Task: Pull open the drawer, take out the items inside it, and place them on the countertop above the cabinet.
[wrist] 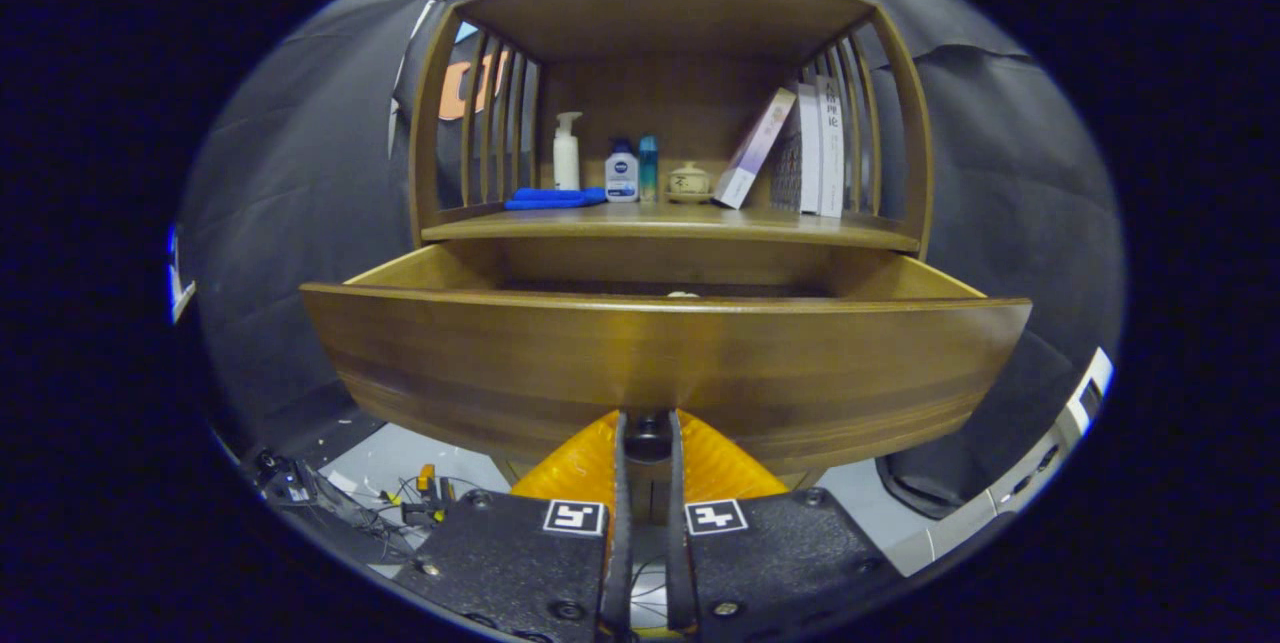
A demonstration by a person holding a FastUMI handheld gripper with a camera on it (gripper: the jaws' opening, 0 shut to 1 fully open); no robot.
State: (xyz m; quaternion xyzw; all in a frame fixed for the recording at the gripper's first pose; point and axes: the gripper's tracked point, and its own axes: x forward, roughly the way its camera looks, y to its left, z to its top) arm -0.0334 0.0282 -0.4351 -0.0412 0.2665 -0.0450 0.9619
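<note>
shelf, left: I saw a folded blue cloth (553,197) lying before a white pump bottle (567,151) | shelf, middle: a small white bottle (621,172) touched a teal bottle (648,168), a little lidded ceramic jar (689,181) beside them | shelf, right: a tilted box (755,148) leaned on upright books (820,146) | floor, below left: tangled cables (400,501)

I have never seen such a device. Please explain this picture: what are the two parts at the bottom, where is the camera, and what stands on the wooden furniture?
The camera rides on a hand-held gripper and looks forward along its two fingers. They are closed on the dark drawer knob. The drawer is pulled open; something pale barely shows inside, too hidden to name. On the countertop above stand a white pump bottle, two small bottles, a blue cloth, a small lidded jar and books.
</note>
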